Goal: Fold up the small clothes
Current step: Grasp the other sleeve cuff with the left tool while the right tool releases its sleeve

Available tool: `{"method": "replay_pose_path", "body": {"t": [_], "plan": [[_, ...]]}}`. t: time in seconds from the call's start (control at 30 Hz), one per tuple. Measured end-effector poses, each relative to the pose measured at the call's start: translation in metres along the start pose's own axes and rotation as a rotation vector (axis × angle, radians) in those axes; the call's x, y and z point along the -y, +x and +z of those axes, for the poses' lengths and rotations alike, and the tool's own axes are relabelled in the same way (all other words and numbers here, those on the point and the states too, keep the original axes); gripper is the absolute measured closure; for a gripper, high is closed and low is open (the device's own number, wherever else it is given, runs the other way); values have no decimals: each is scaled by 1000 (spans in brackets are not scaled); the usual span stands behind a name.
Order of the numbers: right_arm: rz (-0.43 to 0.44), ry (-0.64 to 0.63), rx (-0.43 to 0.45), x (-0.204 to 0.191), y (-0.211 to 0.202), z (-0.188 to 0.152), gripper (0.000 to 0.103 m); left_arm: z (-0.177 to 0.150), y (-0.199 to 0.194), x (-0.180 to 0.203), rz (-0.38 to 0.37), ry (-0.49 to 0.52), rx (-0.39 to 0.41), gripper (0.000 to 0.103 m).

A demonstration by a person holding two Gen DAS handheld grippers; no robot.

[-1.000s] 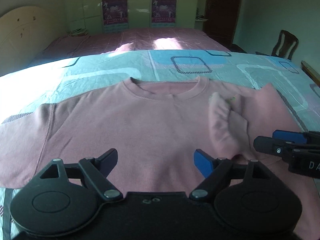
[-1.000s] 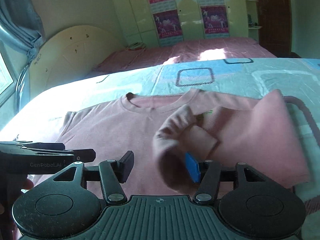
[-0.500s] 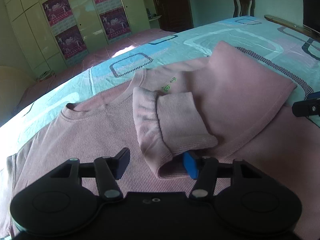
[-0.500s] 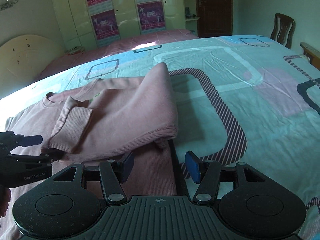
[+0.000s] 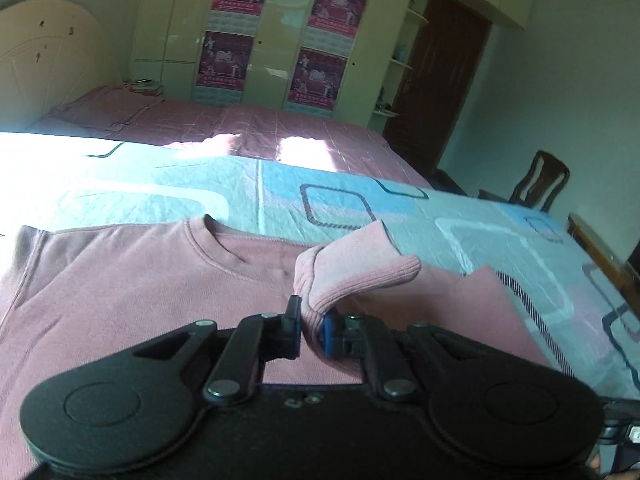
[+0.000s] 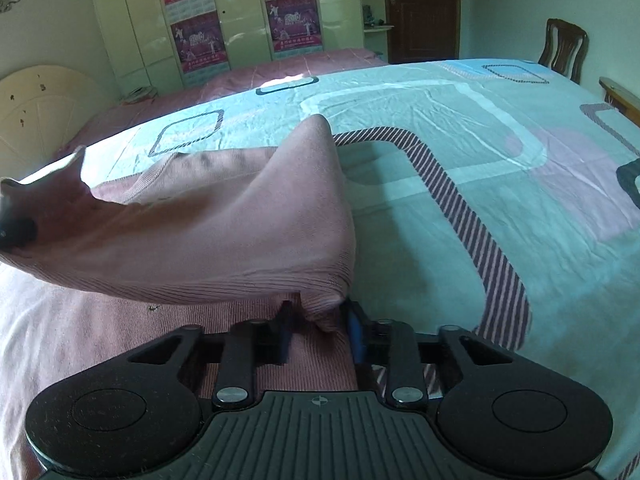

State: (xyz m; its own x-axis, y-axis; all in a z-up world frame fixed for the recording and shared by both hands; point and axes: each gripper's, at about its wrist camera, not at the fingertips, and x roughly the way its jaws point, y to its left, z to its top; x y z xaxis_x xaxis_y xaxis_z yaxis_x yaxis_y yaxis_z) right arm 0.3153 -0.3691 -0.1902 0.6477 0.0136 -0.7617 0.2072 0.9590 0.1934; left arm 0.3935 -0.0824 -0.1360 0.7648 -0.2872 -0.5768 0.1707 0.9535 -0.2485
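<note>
A pink sweatshirt (image 5: 132, 292) lies flat on the patterned bedspread, collar away from me. Its right sleeve is folded in over the body. My left gripper (image 5: 311, 330) is shut on the ribbed sleeve cuff (image 5: 360, 276) and holds it raised. My right gripper (image 6: 320, 328) is shut on the folded edge of the sleeve (image 6: 240, 232), which is lifted and stretched off the sweatshirt body (image 6: 100, 344). The left gripper's tip (image 6: 16, 228) shows at the left edge of the right wrist view.
The bedspread (image 6: 460, 168) is teal with pink and striped shapes. A second bed with a pink cover (image 5: 260, 132) lies behind. A wardrobe with posters (image 5: 280, 32), a door (image 5: 448, 72) and a wooden chair (image 5: 540, 178) stand at the back right.
Both grippers were open half a second ago. Each has closed on the folded sleeve, the left on the cuff and the right on the fold edge, and lifted it.
</note>
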Motion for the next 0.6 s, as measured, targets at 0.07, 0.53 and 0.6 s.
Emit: {"method": "replay_pose_path", "body": {"t": [0.07, 0.53, 0.6], "plan": [[-7, -8, 0, -2, 3, 2, 81, 1, -8, -18, 23, -56, 12, 93], [13, -6, -43, 8, -16, -7, 93, -33, 8, -77, 97, -279, -156, 71], [27, -10, -34, 10, -29, -9, 93, -32, 7, -86, 104, -303, -139, 58]]}}
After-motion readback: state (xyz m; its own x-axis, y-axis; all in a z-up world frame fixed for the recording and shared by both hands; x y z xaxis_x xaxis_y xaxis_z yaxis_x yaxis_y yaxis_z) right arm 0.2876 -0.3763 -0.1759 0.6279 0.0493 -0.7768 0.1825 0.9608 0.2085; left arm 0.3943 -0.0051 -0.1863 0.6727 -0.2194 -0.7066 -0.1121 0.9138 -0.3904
